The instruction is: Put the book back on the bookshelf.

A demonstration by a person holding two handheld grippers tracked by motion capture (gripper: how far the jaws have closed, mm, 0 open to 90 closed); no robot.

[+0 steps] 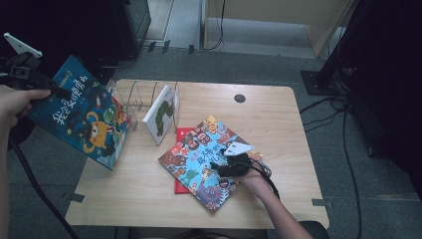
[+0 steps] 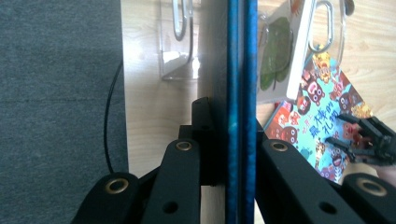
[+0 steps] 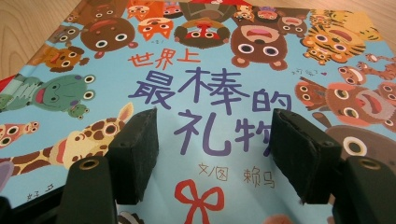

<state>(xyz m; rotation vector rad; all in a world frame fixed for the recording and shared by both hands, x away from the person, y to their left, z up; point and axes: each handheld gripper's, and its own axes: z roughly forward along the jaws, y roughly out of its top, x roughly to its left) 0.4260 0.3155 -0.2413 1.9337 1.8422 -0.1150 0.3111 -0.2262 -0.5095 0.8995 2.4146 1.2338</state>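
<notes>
One dark-blue picture book with an orange monster on its cover (image 1: 82, 117) hangs clamped edge-on in the left tool (image 2: 229, 154), off the pale wooden worktop (image 1: 278, 119) and short of the clear wire-loop book rack (image 1: 137, 97). A pinch this near the edge could let it swing or slip. The right tool (image 3: 212, 140) rests open on the light-blue animal-covered book (image 3: 201, 84).

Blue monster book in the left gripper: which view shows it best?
The high view: the blue monster book shows its full cover, held off the table's left edge by the left gripper. The left gripper view gives just its blue edge clamped between the fingers. The right gripper view faces the animal-cover book instead.
</notes>
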